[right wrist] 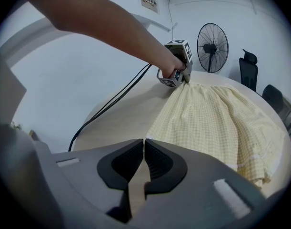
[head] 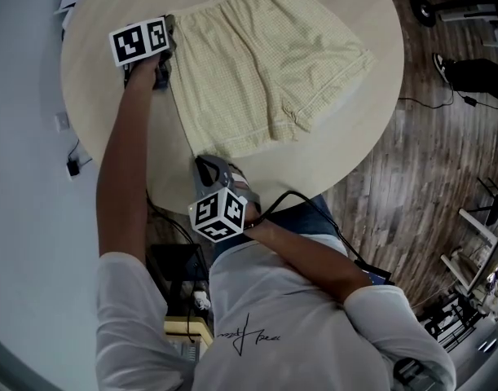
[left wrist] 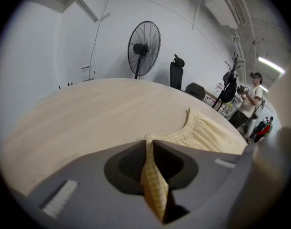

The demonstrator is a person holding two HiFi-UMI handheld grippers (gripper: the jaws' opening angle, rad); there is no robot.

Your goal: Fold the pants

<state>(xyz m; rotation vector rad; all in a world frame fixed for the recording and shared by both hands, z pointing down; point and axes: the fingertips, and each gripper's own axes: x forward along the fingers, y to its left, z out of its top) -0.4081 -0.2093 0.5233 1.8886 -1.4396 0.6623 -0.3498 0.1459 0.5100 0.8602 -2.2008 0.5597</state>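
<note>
Some bare table (head: 353,137) beside pants (head: 265,63) edges

So the right gripper (right wrist: 143,143) has jaws pressed together on nothing, yellow checked pants (right wrist: 216,123) just right, left gripper (right wrist: 185,79) at their far corner.

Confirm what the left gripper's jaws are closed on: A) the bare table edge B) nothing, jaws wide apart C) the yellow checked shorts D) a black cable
C: the left gripper view shows the left gripper pinching a fold of the yellow checked shorts between its jaws, at the corner of the waistband.
</note>
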